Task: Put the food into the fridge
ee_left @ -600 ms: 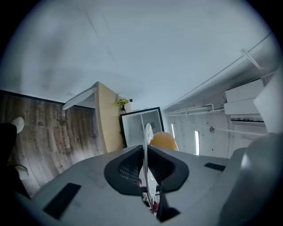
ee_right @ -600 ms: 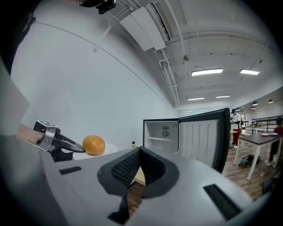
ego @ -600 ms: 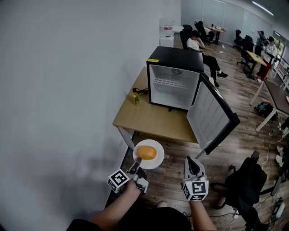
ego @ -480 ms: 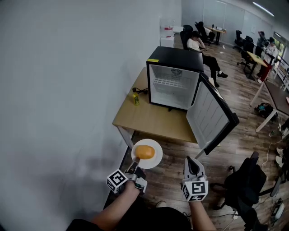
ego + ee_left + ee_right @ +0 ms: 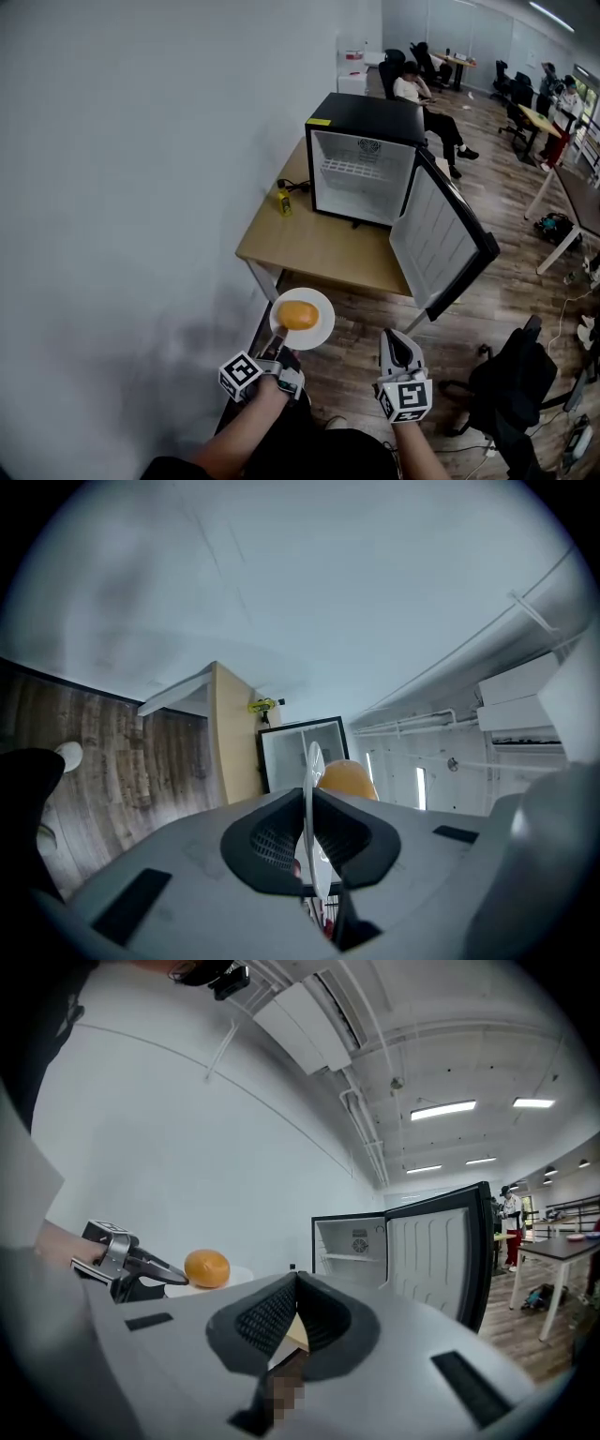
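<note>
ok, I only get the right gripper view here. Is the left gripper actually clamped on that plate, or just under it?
Observer: Clamped. The left gripper view shows the left gripper with its jaws shut on the rim of the white plate, which sits edge-on between them.
Operator: What's the target standing on?
Observer: The mini fridge stands on a wooden table.
Operator: Anything else on that table?
Observer: A small yellow bottle, just left of the fridge in the head view.

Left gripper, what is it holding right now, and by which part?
The left gripper is shut on the near rim of the white plate, which carries a round orange food item. The right gripper holds nothing.
</note>
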